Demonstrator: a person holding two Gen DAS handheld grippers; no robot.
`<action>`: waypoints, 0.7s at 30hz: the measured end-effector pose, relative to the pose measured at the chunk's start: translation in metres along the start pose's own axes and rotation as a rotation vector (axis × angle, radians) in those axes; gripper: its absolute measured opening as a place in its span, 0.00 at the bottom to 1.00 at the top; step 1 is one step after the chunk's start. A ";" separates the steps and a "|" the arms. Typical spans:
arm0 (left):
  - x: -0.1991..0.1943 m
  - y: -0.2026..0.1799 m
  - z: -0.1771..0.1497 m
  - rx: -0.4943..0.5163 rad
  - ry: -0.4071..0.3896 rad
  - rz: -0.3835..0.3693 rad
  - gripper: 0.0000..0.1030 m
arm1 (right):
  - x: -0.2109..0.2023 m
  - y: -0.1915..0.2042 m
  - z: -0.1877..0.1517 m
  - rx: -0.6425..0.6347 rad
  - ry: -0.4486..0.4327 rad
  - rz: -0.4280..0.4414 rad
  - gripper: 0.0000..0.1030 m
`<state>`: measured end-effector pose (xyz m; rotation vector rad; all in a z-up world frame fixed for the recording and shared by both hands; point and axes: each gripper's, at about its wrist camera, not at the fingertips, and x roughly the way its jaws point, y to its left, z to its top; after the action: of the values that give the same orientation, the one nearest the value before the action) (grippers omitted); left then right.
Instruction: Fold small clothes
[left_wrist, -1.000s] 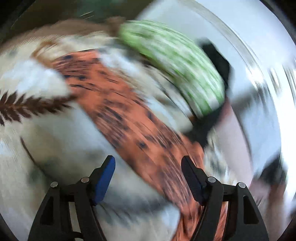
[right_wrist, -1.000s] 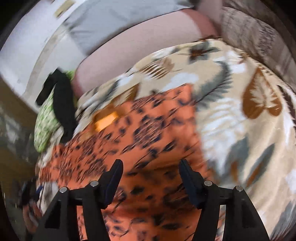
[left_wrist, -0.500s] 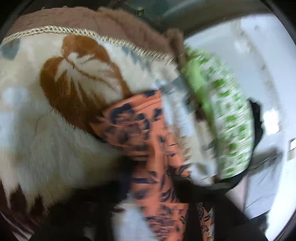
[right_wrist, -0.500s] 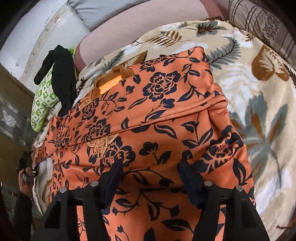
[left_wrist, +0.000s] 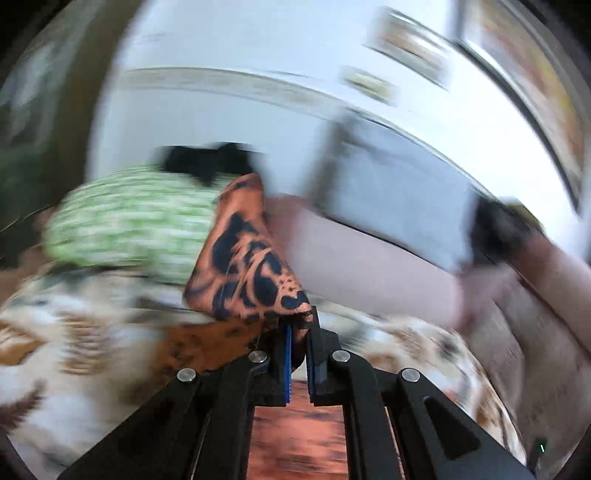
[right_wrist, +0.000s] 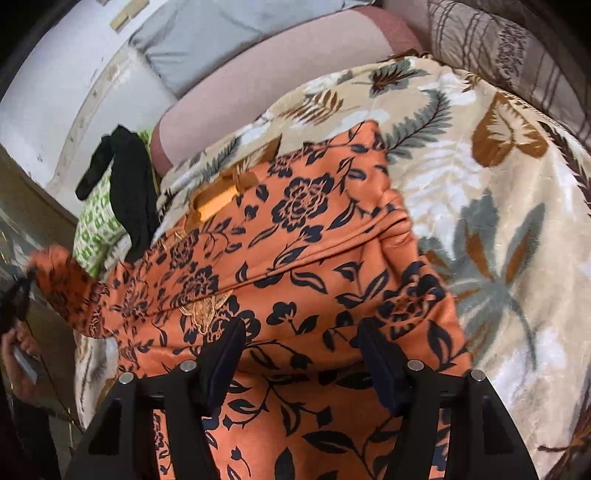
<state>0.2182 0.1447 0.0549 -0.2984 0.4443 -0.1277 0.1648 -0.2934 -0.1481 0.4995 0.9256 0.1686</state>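
Observation:
An orange garment with dark flowers (right_wrist: 314, 236) lies spread on a leaf-print blanket (right_wrist: 498, 229). My left gripper (left_wrist: 298, 328) is shut on a corner of the orange garment (left_wrist: 247, 266); the pinched cloth stands up above the jaws, lifted off the blanket. In the right wrist view that raised corner (right_wrist: 59, 284) shows at the far left, beside a person's hand (right_wrist: 22, 347). My right gripper (right_wrist: 301, 332) hovers open over the near part of the garment, with only flat cloth below its fingers.
A green-and-white patterned cloth (right_wrist: 98, 229) with a black garment (right_wrist: 129, 192) draped on it lies at the blanket's far left. Behind are a pink cushion (right_wrist: 258, 74), a grey pillow (right_wrist: 207, 40), a striped pillow (right_wrist: 498, 48) and a white wall (left_wrist: 240, 110).
My left gripper went from open above the blanket to shut on the garment's corner, then rose and rolled with it. The right gripper stayed open and shifted slightly over the garment.

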 end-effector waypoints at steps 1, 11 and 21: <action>0.010 -0.029 -0.009 0.032 0.024 -0.041 0.06 | -0.004 -0.003 0.000 0.008 -0.010 0.005 0.64; 0.070 -0.084 -0.108 0.213 0.340 -0.095 0.78 | -0.026 -0.026 0.018 0.069 -0.033 0.071 0.78; 0.037 0.066 -0.134 0.053 0.383 0.215 0.79 | 0.089 0.031 0.090 0.101 0.157 0.212 0.78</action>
<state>0.1961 0.1656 -0.0962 -0.1719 0.8484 0.0150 0.2920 -0.2659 -0.1531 0.6861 1.0368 0.3584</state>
